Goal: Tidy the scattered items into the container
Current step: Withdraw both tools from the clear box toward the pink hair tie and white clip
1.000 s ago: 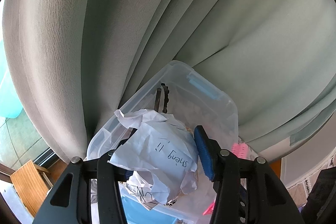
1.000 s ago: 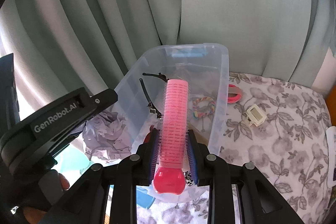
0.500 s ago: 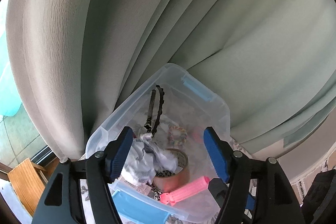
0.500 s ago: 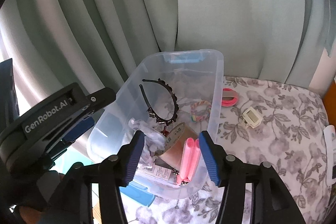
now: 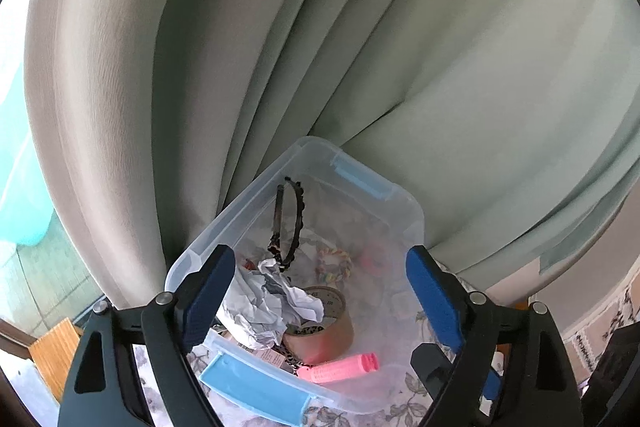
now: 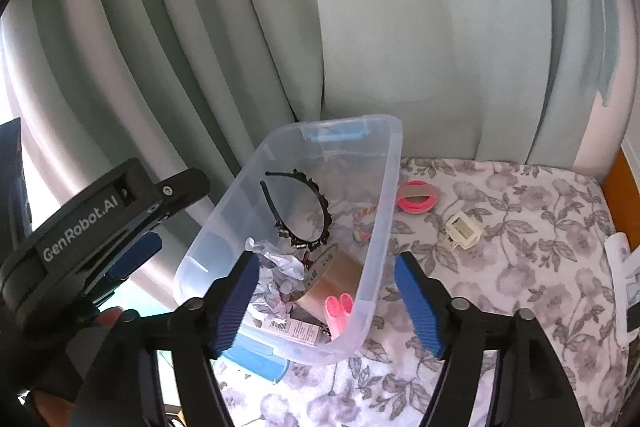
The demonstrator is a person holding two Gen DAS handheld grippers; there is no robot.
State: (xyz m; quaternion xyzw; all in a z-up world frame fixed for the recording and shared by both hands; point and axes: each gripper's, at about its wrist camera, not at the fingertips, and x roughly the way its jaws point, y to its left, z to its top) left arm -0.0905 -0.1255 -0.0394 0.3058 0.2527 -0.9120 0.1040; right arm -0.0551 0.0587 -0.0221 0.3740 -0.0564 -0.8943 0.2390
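Observation:
A clear plastic bin [image 5: 224, 223] [image 6: 384, 211] with blue latches stands on a floral cloth against the curtain. Inside lie crumpled paper [image 5: 268, 303] [image 6: 280, 263], a tape roll [image 5: 324, 335] [image 6: 336, 275], a pink hair roller [image 5: 340, 373] [image 6: 338, 315], a black headband [image 5: 288, 223] [image 6: 304, 211] and a braided hair tie [image 5: 334, 265]. My left gripper [image 5: 320, 299] is open and empty above the bin's near end. My right gripper [image 6: 326, 301] is open and empty above the bin's near right corner. A pink ring [image 6: 418, 197] and a cream hair claw [image 6: 462, 231] lie on the cloth right of the bin.
Grey-green curtains [image 6: 360, 27] hang right behind the bin. The floral cloth [image 6: 520, 267] stretches to the right, with a white object [image 6: 624, 267] at its right edge. The left gripper's body [image 6: 92, 219] shows left of the bin. A wooden piece [image 5: 52, 351] sits low left.
My left gripper opened and dropped the crumpled paper into the bin. My right gripper opened and dropped the pink hair roller into the bin. Both grippers have since drawn back a little.

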